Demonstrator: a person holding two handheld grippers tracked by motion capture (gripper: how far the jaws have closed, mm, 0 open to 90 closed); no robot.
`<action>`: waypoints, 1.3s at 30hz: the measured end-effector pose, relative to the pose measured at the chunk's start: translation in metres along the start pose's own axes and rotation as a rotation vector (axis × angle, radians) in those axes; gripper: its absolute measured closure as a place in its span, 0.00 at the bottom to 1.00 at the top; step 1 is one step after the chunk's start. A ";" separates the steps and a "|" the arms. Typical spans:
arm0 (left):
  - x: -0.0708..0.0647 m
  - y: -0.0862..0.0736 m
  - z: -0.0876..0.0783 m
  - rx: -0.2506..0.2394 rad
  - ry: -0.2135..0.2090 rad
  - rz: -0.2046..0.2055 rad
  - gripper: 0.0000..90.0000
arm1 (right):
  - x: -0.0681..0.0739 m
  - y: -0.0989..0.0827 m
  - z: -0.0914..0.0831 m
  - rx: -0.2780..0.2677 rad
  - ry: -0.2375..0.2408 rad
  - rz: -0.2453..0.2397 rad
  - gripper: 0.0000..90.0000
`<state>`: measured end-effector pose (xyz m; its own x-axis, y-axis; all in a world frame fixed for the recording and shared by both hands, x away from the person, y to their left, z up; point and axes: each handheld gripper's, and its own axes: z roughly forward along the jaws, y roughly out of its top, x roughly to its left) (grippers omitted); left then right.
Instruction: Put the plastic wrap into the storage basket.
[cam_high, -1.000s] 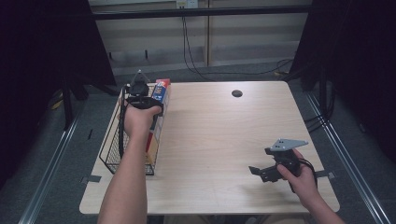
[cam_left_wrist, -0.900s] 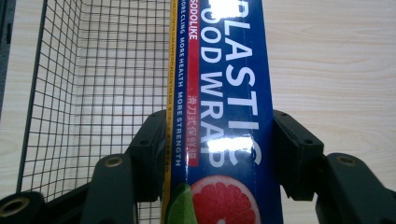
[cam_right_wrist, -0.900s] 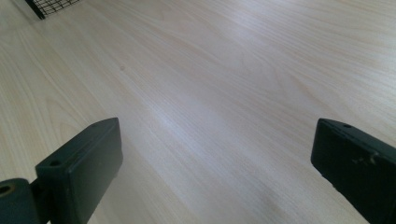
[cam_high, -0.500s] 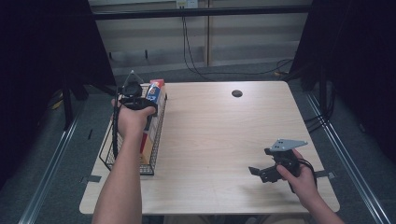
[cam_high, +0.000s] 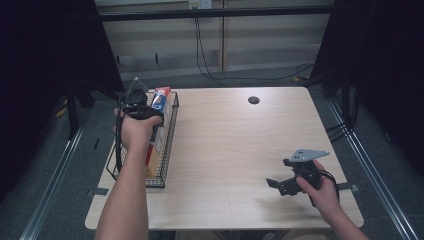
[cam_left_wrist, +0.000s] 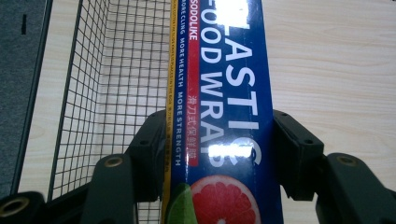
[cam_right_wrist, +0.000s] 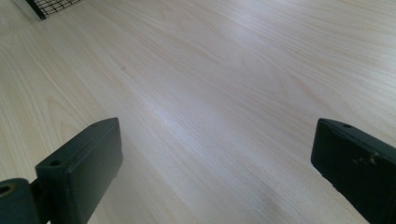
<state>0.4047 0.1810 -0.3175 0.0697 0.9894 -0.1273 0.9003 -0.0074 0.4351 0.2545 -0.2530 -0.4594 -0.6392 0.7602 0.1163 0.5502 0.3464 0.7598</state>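
Observation:
A long blue "plastic wrap" box (cam_left_wrist: 224, 93) with a grapefruit picture sits between the jaws of my left gripper (cam_left_wrist: 219, 140), which is shut on its two long sides. In the high view that gripper (cam_high: 141, 111) holds the box (cam_high: 161, 98) over the black wire basket (cam_high: 169, 142) at the table's left edge. The box runs along the basket's right wall (cam_left_wrist: 116, 70). Whether it touches the basket floor I cannot tell. My right gripper (cam_high: 280, 184) rests low near the table's front right, and its jaws (cam_right_wrist: 215, 154) stand wide apart over bare wood.
The light wooden table (cam_high: 240, 150) has a round cable hole (cam_high: 253, 100) near its far edge. A corner of the basket (cam_right_wrist: 51, 5) lies far off in the right gripper view. Dark floor and metal rails flank the table.
My left hand has shifted a little to the left with the box, staying over the basket. The right hand and its gripper have kept still.

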 end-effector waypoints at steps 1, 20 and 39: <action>0.001 0.000 0.000 -0.003 0.001 0.001 0.49 | 0.000 0.000 0.000 0.001 0.002 -0.001 0.02; 0.019 -0.009 0.003 0.010 0.016 -0.031 0.49 | 0.001 0.000 0.000 -0.001 0.002 -0.001 0.02; 0.035 -0.019 0.014 0.028 0.032 -0.069 0.49 | 0.001 0.000 0.001 0.002 0.003 -0.003 0.02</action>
<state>0.3963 0.2137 -0.3423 -0.0060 0.9918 -0.1273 0.9144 0.0570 0.4009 0.2542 -0.2516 -0.4602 -0.6425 0.7575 0.1158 0.5493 0.3500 0.7588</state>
